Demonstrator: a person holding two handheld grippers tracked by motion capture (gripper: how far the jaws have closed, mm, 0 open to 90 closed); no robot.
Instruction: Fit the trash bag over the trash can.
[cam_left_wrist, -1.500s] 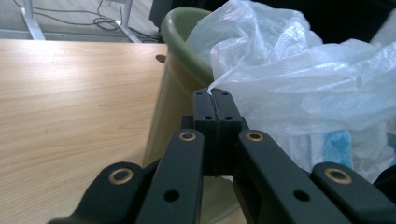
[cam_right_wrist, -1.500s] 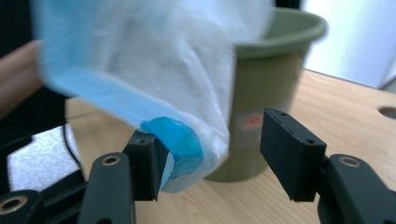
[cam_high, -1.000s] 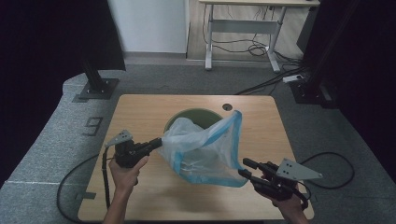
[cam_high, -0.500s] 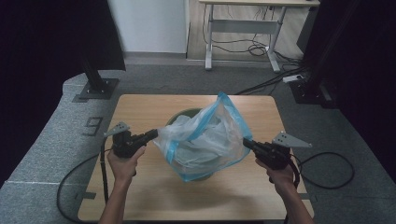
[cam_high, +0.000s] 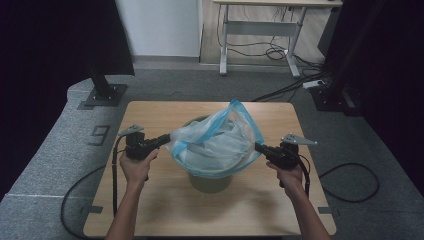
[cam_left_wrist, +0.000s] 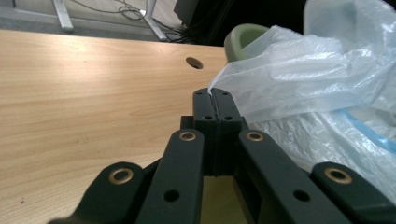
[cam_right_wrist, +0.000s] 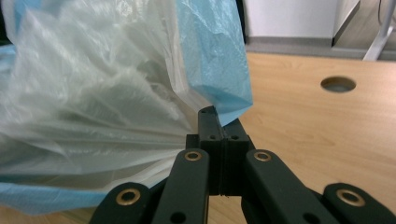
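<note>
A: What's hidden here?

B: Most of the green bin (cam_high: 210, 181) — the plastic bag (cam_high: 215, 142) drapes over its mouth near the middle of the worktop (cam_high: 165, 210), so its inside can't be made out.

A: And the grippers?

B: The left gripper (cam_high: 167, 137) is clamped on the bag's left edge, jaws pressed together on the film. The right gripper (cam_high: 258, 147) is pinching the right edge likewise.

A: Anything around?

B: A cable hole (cam_right_wrist: 338, 84) by the worktop's far edge, and a desk frame (cam_high: 260, 35) beyond on the floor.
</note>
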